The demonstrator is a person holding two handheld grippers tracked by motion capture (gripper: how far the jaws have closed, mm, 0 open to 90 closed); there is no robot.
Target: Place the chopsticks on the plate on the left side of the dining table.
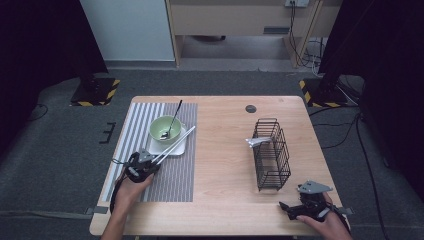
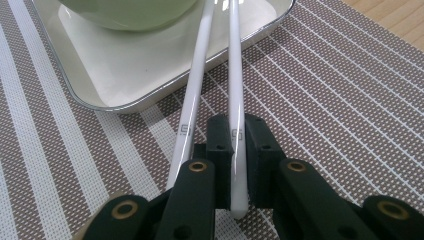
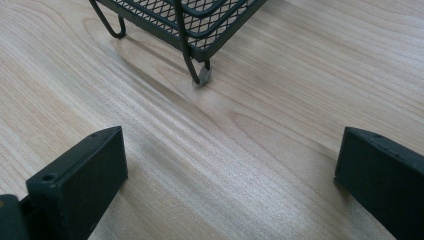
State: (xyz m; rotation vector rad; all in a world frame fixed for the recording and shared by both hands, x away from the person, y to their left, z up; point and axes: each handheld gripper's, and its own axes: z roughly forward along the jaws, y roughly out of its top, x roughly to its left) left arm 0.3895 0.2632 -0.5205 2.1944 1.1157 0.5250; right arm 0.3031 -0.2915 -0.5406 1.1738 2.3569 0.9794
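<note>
Two white chopsticks (image 1: 175, 145) reach from the striped placemat (image 1: 167, 180) up onto a white square plate (image 1: 172, 149). My left gripper (image 1: 151, 163) is at their near ends. In the left gripper view my left gripper (image 2: 239, 132) is shut on the right chopstick (image 2: 235, 75), while the other chopstick (image 2: 196, 90) runs just outside the left jaw. A pale green bowl (image 1: 165, 127) with a dark spoon (image 1: 175, 116) in it stands on the plate (image 2: 100, 65). My right gripper (image 1: 285, 207) rests open near the table's front right edge, nothing between its jaws (image 3: 232, 150).
A black wire rack (image 1: 271, 152) stands right of centre with a silvery utensil (image 1: 259, 141) in its far end; its near foot (image 3: 202, 75) is just ahead of my right gripper. Bare wooden tabletop (image 1: 225, 165) lies between placemat and rack.
</note>
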